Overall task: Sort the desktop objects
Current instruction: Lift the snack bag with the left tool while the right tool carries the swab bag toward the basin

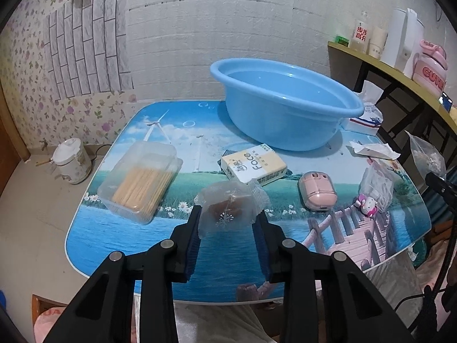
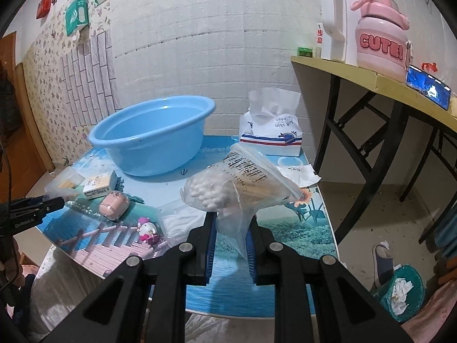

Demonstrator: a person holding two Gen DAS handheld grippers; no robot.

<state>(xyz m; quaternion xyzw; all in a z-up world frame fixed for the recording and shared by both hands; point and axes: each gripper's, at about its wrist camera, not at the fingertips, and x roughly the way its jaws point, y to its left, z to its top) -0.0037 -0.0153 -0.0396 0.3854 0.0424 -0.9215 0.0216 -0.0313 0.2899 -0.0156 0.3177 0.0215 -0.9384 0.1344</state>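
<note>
Low table (image 1: 120,228) printed with a lake scene. Nearest, left gripper (image 1: 228,214) clamped on a clear snack packet (image 1: 228,203); right gripper (image 2: 230,223) pinching a cotton-swab bag (image 2: 228,183), barcode label unreadable. Beyond, "Face" tissue pack (image 1: 254,167), blue basin (image 1: 285,100), "CUTE!" bottle (image 2: 381,45).

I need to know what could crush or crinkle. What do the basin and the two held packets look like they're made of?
Basin: smooth glossy blue plastic, with shiny highlights. Snack packet: frosted translucent film, brown piece showing through. Cotton swab bag: clear thin plastic, creased.
</note>
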